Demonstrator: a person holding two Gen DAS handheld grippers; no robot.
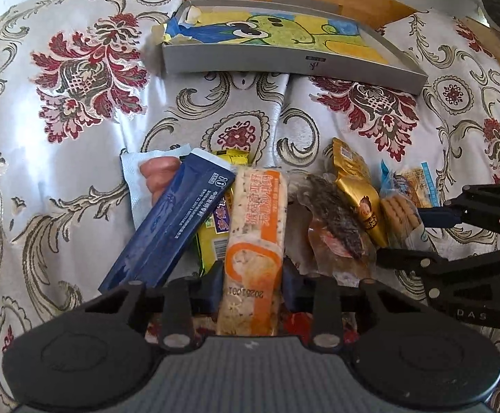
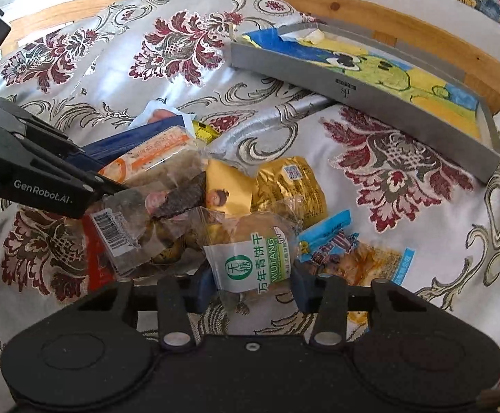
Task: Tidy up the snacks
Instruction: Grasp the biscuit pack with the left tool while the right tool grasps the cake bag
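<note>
A pile of snack packets lies on a floral cloth. My left gripper [image 1: 252,282] is shut on the near end of a long orange-and-white snack bar [image 1: 255,220], which points away from me. Its fingers also show at the left of the right wrist view, where the left gripper [image 2: 102,172] reaches into the pile. My right gripper [image 2: 253,289] is shut on a clear biscuit packet with a green label [image 2: 255,258]. Seen from the left wrist, the right gripper [image 1: 405,235] comes in from the right around those biscuits [image 1: 399,210].
A shallow grey box [image 1: 284,65] [image 2: 370,99] lined with a colourful drawing lies at the far side, by the wooden edge [image 1: 370,3]. Around the held items lie a dark blue packet [image 1: 174,220], a gold packet [image 2: 291,179], a light blue packet [image 2: 336,241] and a clear dark-fish packet [image 1: 336,230].
</note>
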